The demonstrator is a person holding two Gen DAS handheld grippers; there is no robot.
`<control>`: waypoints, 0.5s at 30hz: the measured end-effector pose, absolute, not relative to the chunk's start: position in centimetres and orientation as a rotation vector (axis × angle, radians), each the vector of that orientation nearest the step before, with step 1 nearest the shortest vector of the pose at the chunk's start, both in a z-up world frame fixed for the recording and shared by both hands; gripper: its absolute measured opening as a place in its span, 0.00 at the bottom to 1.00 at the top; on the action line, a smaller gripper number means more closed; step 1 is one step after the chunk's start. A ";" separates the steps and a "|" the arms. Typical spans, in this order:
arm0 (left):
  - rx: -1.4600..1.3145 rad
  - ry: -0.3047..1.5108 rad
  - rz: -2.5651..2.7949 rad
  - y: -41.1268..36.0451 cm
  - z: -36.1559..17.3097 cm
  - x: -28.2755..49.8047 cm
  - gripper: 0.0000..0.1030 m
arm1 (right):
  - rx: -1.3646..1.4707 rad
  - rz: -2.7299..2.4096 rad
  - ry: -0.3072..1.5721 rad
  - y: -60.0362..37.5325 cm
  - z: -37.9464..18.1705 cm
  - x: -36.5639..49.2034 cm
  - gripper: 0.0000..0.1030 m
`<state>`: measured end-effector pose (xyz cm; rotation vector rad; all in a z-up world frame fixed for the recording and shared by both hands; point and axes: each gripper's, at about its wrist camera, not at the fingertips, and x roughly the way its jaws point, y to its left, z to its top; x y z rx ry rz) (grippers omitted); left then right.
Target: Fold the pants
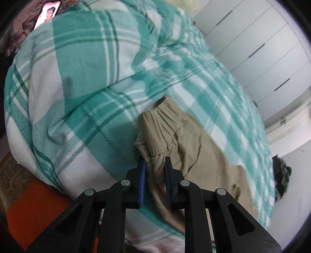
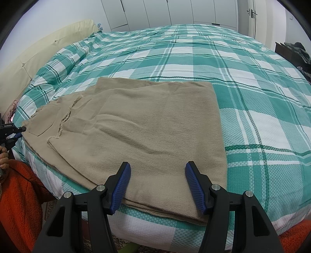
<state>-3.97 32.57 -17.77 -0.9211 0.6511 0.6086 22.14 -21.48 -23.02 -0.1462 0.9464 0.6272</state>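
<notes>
Folded beige twill pants [image 2: 147, 124] lying flat on the teal-and-white plaid bed cover [image 2: 252, 81], near its front edge. Left claw [image 1: 154, 165] clenched on the waistband corner at far left. Right claw [image 2: 157, 171] released, spread over the near hem.

My left gripper [image 1: 154, 171] pinches bunched waistband of tan twill pants [image 1: 194, 148]; fabric between blue pads hides contact. Far teal-and-white plaid bedspread [image 1: 223, 93] smeared by blur. Pink-screened phone [image 1: 48, 13] cut by top edge, picture unreadable. Dark clothing heap [image 2: 297, 52] clipped at right edge. In right view, my left gripper [image 2: 18, 132] mostly out of frame.
</notes>
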 end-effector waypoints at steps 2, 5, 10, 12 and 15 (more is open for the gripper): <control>-0.937 0.601 0.569 32.2 -16.6 -4.2 0.15 | -0.145 0.629 0.947 -21.5 -23.0 22.2 0.58; -0.957 0.552 0.506 31.1 -14.5 -4.2 0.14 | -0.143 0.634 0.949 -21.6 -22.9 22.4 0.58; -0.864 0.516 0.355 26.7 -8.0 -1.4 0.14 | -0.137 0.639 0.957 -21.6 -22.9 22.8 0.58; -0.797 0.512 0.285 23.9 -5.2 0.5 0.14 | -0.132 0.641 0.962 -21.6 -22.9 22.8 0.59; -0.671 0.516 0.150 17.9 -1.2 4.2 0.14 | -0.120 0.644 0.973 -21.7 -22.5 23.0 0.59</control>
